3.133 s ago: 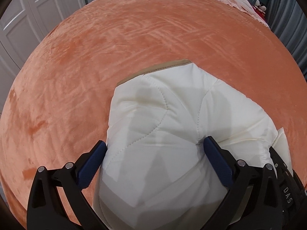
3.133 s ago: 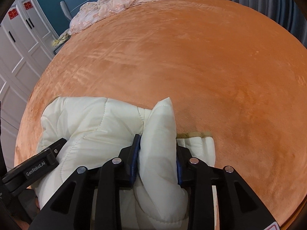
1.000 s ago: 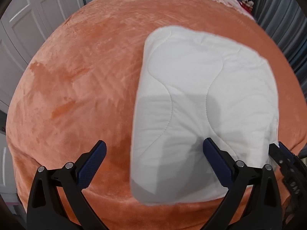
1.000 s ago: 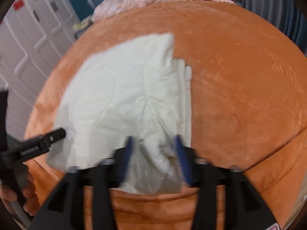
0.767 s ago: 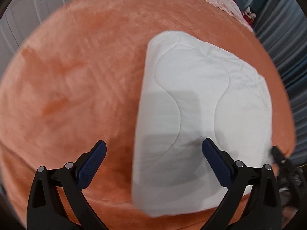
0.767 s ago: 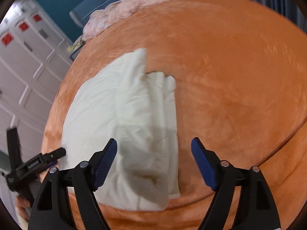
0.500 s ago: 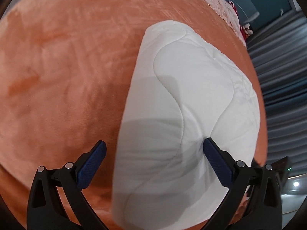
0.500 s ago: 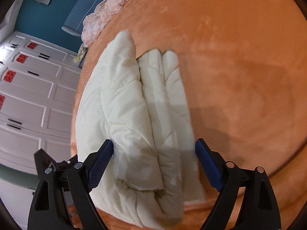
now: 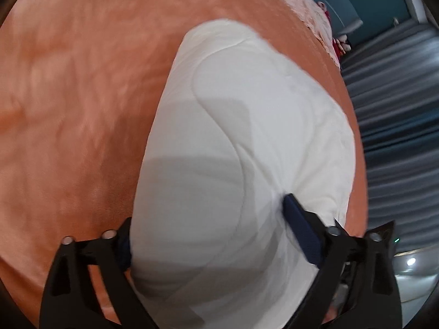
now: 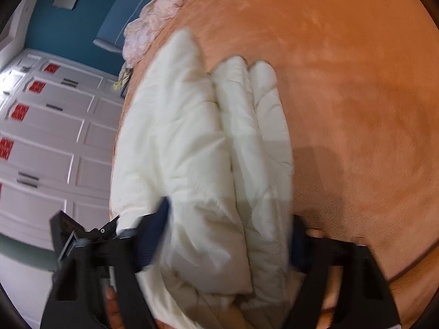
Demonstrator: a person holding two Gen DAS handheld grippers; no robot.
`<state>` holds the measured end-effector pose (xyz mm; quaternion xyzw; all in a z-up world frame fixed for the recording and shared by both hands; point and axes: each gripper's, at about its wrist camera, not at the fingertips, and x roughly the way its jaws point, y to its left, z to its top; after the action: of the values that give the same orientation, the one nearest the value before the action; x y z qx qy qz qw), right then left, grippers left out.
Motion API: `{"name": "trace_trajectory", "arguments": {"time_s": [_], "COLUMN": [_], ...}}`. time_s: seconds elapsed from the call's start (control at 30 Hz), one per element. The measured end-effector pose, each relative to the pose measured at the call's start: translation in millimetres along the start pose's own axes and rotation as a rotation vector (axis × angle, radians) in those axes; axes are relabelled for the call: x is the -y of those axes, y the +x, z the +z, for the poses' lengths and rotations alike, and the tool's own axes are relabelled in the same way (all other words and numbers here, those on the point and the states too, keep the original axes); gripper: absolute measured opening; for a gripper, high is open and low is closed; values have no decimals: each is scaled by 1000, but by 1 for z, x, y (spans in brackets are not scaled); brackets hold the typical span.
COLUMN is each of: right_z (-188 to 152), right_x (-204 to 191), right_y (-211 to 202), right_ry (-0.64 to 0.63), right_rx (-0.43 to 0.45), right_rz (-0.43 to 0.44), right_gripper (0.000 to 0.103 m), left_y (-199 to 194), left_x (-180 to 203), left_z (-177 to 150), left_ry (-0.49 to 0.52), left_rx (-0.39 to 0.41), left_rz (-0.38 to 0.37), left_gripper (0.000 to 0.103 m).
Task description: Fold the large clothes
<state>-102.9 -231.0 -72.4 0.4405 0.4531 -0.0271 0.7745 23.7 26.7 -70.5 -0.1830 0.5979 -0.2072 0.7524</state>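
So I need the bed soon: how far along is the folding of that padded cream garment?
Mostly done, it seems. The cream garment already lies as a compact bundle on the orange blanket, with stacked layers showing along one edge. In hand: the left tool and the right tool each straddle the bundle's near end, jaws wide. Left: probably only squaring or moving it.

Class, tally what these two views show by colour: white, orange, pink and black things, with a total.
White: 1, the folded garment
Orange: 1, the blanket
Pink: 1, the bedding
Black: 2, the left gripper and right gripper
Total: 5
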Motion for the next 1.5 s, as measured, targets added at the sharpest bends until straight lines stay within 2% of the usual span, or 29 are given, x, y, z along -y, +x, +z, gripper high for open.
{"name": "trace_trajectory", "arguments": {"time_s": [0.07, 0.1, 0.17, 0.27, 0.53, 0.87, 1.0, 1.17, 1.37, 1.5], "right_z": [1, 3, 3, 3, 15, 51, 70, 101, 136, 157], "right_x": [-10, -15, -29, -49, -87, -136, -154, -171, -181, -179], "right_y": [-12, -17, -29, -49, -115, -160, -160, -131, -70, -22], "right_ry": [-54, -77, -137, -217, -349, -459, -491, -525, -541, -553], "right_rx": [18, 29, 63, 119, 284, 408, 426, 416, 385, 351], "right_rz": [-22, -34, -62, -113, -142, -135, -125, -131, -149, -168], "right_gripper": [39, 36, 31, 30, 30, 30, 30, 30, 30, 30], "left_y": [-11, -19, -34, -50, -105, -152, -163, -157, -122, -84], "left_x": [19, 33, 56, 86, 135, 177, 185, 178, 155, 132], "left_z": [-1, -4, -7, -10, -11, 15, 33, 68, 122, 159], "left_ry": [78, 133, 216, 308, 440, 531, 541, 540, 514, 494], "left_rx": [28, 47, 81, 120, 249, 385, 440, 465, 457, 435], "left_rz": [41, 67, 104, 145, 118, 94, 99, 124, 120, 134], "left_gripper": [70, 68, 63, 60, 59, 59, 59, 59, 59, 59]}}
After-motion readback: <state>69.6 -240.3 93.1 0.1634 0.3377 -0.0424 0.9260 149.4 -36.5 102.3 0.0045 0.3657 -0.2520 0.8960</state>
